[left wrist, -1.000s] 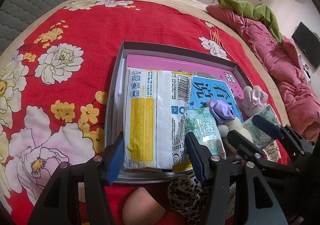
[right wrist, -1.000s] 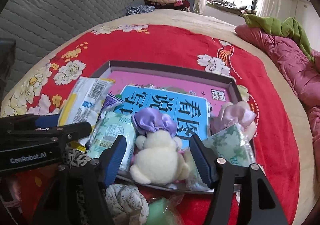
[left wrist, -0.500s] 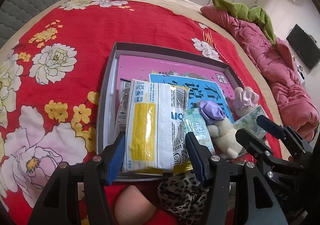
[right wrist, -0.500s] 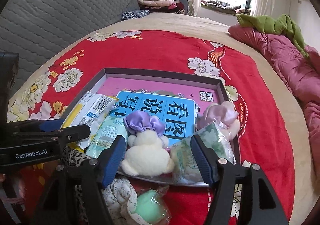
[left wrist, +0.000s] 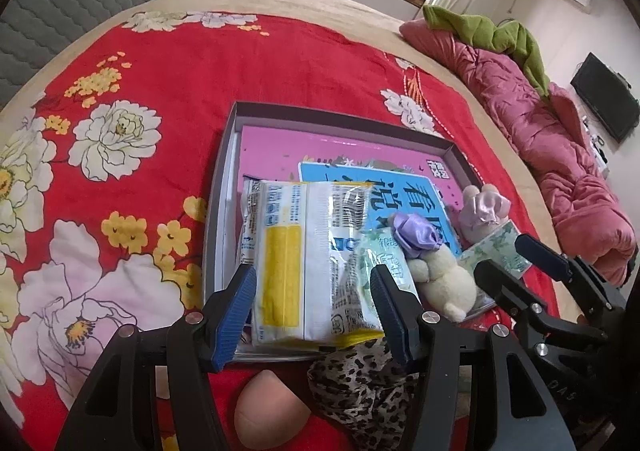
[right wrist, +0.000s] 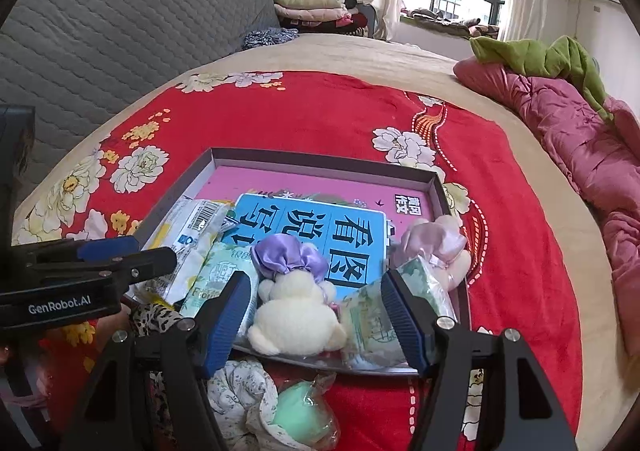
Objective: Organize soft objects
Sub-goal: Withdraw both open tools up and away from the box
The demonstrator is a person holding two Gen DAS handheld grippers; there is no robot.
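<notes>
A grey box [left wrist: 224, 155] on the red floral blanket holds a pink and blue book [left wrist: 404, 187], a white-and-yellow packet [left wrist: 308, 263], a green tissue pack [left wrist: 384, 255], a cream plush toy with a purple bow [right wrist: 296, 315], a pink plush [right wrist: 436, 247] and another tissue pack [right wrist: 372, 323]. My left gripper [left wrist: 314, 311] is open and empty, just in front of the packet. My right gripper [right wrist: 320, 319] is open and empty, in front of the cream plush. On the blanket before the box lie a leopard-print cloth [left wrist: 360, 383], a pink sponge [left wrist: 268, 423], a floral cloth [right wrist: 244, 395] and a wrapped green sponge [right wrist: 304, 415].
A pink quilt [right wrist: 580, 139] with a green cloth [right wrist: 540, 55] on it lies along the right side of the bed. A grey quilted headboard [right wrist: 120, 39] stands at the left. Folded clothes [right wrist: 312, 7] are stacked at the far end.
Both grippers have drawn back from the box and risen a little; more of the bed and room shows. Both stay open and empty. The items in the box have not moved.
</notes>
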